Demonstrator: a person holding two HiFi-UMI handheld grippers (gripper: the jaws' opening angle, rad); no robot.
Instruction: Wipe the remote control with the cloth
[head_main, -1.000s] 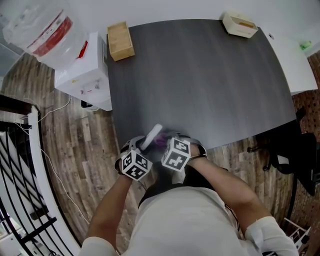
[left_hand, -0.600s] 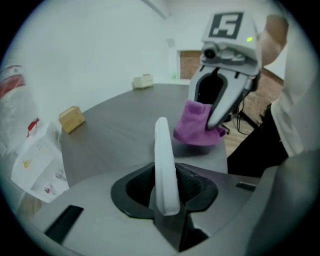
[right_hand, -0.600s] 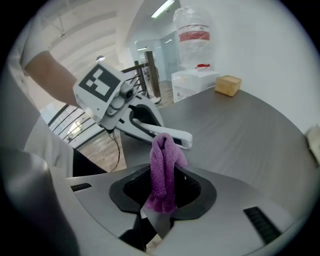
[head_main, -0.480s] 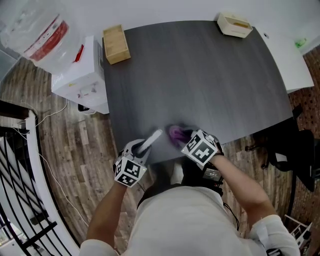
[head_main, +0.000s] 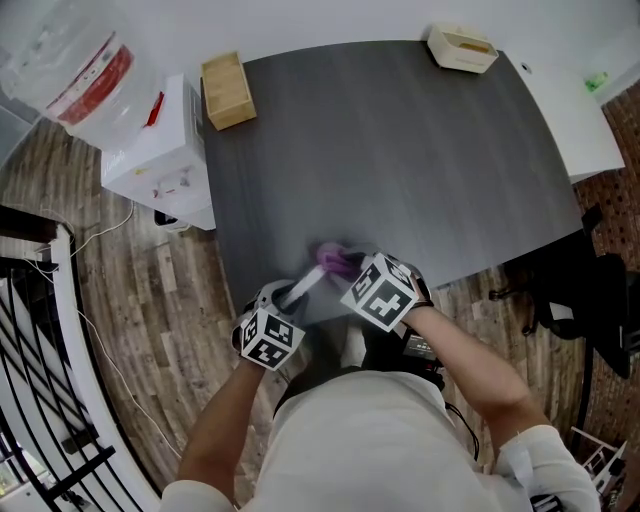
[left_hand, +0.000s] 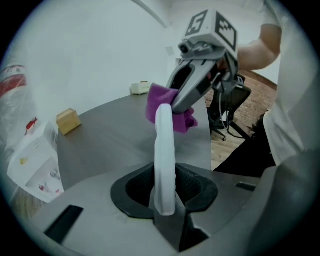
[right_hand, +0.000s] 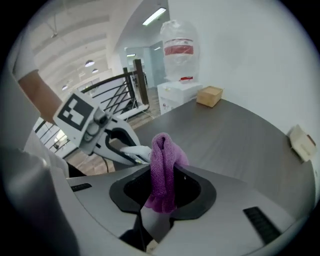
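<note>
A slim white remote control (head_main: 305, 285) stands tilted up from my left gripper (head_main: 285, 296), above the near edge of the dark table (head_main: 400, 150). In the left gripper view the jaws have just been closing and now clamp the lower end of the remote (left_hand: 164, 150). My right gripper (head_main: 352, 268) is shut on a bunched purple cloth (head_main: 335, 258). The cloth (left_hand: 162, 102) touches the remote's upper tip. From the right gripper view the cloth (right_hand: 164, 165) hangs between the jaws, with the remote (right_hand: 136, 151) just left of it.
A wooden box (head_main: 227, 90) sits at the table's far left corner and a pale tray (head_main: 462, 48) at the far right. A white water dispenser (head_main: 150, 140) stands left of the table, a black chair (head_main: 590, 310) to the right.
The left gripper has shut on the remote and lifted it slightly. The right gripper swung out to the right with the cloth, then rose and came back against the remote's tip.
</note>
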